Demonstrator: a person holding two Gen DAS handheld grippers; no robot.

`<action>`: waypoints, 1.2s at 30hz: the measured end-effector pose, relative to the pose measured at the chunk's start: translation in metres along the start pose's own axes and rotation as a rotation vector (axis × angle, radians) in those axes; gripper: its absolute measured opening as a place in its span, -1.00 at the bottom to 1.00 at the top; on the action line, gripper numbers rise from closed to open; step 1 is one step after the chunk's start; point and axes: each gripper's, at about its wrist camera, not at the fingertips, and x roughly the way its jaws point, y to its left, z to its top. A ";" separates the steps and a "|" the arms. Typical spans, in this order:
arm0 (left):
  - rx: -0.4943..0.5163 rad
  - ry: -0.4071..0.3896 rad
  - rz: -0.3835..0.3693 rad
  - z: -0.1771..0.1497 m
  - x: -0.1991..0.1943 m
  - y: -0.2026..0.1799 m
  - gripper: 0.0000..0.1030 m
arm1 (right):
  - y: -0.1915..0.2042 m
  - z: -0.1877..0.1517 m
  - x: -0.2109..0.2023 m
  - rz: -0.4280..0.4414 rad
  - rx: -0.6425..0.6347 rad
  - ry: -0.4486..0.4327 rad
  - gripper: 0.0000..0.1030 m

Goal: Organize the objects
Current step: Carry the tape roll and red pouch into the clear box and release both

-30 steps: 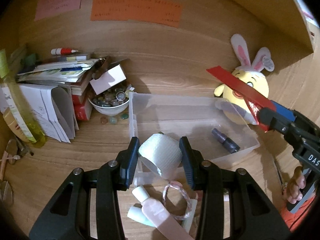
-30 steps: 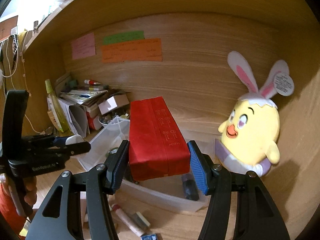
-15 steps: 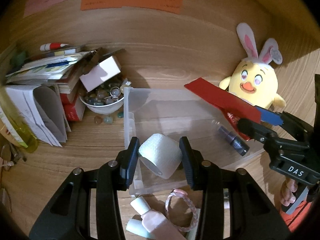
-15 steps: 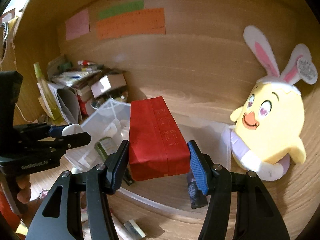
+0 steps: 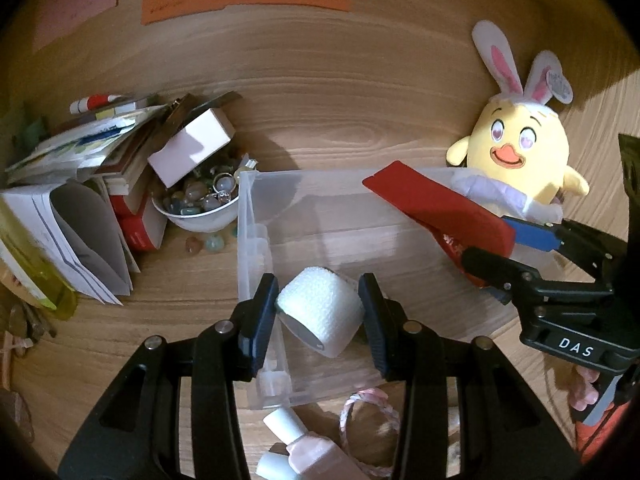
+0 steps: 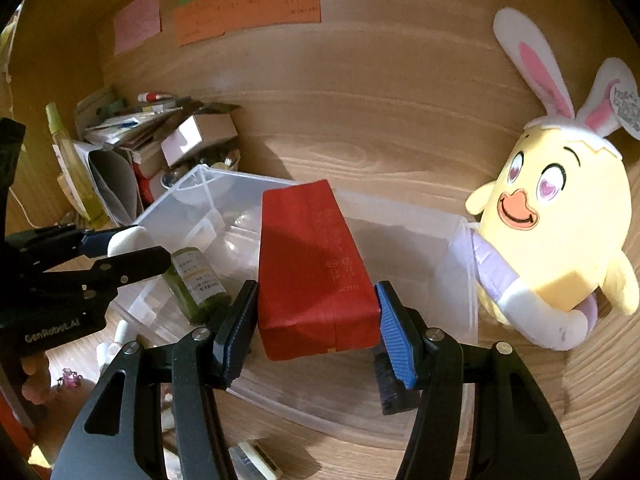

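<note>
My left gripper (image 5: 318, 312) is shut on a white bandage roll (image 5: 320, 310), held over the near left part of a clear plastic bin (image 5: 256, 216). My right gripper (image 6: 316, 320) is shut on a red box (image 6: 312, 264), held above the same clear bin (image 6: 460, 280); in the left wrist view the red box (image 5: 440, 208) hangs over the bin's right side in the right gripper (image 5: 500, 252). Inside the bin lies a green bottle (image 6: 196, 280), and a dark small bottle (image 6: 390, 384) shows near the right finger. The left gripper (image 6: 128, 246) shows at the left of the right wrist view.
A yellow chick plush with bunny ears (image 5: 516, 156) stands right behind the bin. A bowl of stones (image 5: 200, 204), a white box (image 5: 192, 148) and stacked papers and books (image 5: 80, 184) crowd the left. A pink bottle (image 5: 312, 452) and a braided loop (image 5: 372, 412) lie in front of the bin.
Both grippers have come down and forward toward the bin. The bandage roll now hangs over the bin's inside, and the red box has sunk lower over its right side.
</note>
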 end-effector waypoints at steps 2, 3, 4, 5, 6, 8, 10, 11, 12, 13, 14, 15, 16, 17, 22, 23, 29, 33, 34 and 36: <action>0.007 0.000 0.004 0.000 0.000 -0.002 -0.15 | 0.000 -0.001 0.003 -0.001 0.004 0.011 0.06; 0.009 0.001 0.000 0.000 0.000 -0.002 -0.05 | -0.001 -0.001 0.004 -0.002 0.006 0.016 0.06; 0.009 0.000 -0.001 0.000 0.000 -0.003 0.02 | -0.002 -0.002 0.006 -0.003 0.009 0.021 0.06; 0.009 -0.001 -0.008 0.000 -0.001 -0.003 0.09 | -0.002 -0.002 0.008 -0.002 0.011 0.029 0.06; 0.010 0.002 -0.017 0.000 -0.001 -0.003 0.12 | -0.003 -0.002 0.009 -0.002 0.014 0.033 0.06; 0.014 0.003 -0.014 0.000 -0.002 -0.004 0.13 | -0.003 -0.003 0.012 -0.003 0.018 0.043 0.06; 0.017 0.005 -0.012 -0.001 -0.003 -0.004 0.13 | -0.002 -0.004 0.014 -0.008 0.020 0.049 0.06; 0.016 0.005 -0.014 -0.001 -0.004 -0.004 0.15 | -0.003 -0.005 0.015 -0.010 0.021 0.053 0.06; 0.015 0.003 -0.018 -0.001 -0.006 -0.004 0.17 | -0.003 -0.006 0.016 -0.013 0.022 0.056 0.06; 0.013 0.000 -0.021 -0.001 -0.008 -0.003 0.18 | -0.003 -0.006 0.017 -0.015 0.022 0.058 0.06; 0.012 -0.004 -0.023 -0.002 -0.010 -0.003 0.21 | -0.003 -0.007 0.018 -0.016 0.022 0.062 0.06; 0.011 -0.010 -0.025 -0.002 -0.013 -0.002 0.25 | -0.002 -0.007 0.019 -0.017 0.022 0.065 0.06; 0.011 -0.018 -0.027 -0.002 -0.017 -0.002 0.28 | -0.003 -0.007 0.019 -0.017 0.025 0.065 0.06; 0.011 -0.027 -0.022 -0.003 -0.021 -0.002 0.37 | -0.003 -0.007 0.020 -0.016 0.025 0.067 0.06; 0.021 -0.072 0.010 -0.007 -0.040 0.001 0.50 | -0.005 -0.006 0.021 -0.010 0.037 0.080 0.06; 0.020 -0.074 0.014 -0.009 -0.043 0.002 0.56 | -0.006 -0.006 0.021 -0.011 0.037 0.083 0.06; -0.003 -0.070 0.036 -0.017 -0.054 0.014 0.71 | -0.004 -0.005 0.017 -0.019 0.027 0.090 0.20; -0.025 -0.065 0.040 -0.021 -0.061 0.024 0.71 | 0.001 -0.003 0.004 -0.049 -0.001 0.063 0.30; -0.031 -0.066 0.040 -0.022 -0.063 0.026 0.71 | 0.002 -0.003 0.001 -0.059 -0.008 0.056 0.32; -0.039 -0.066 0.039 -0.024 -0.067 0.030 0.80 | 0.006 -0.004 -0.009 -0.072 -0.024 0.037 0.44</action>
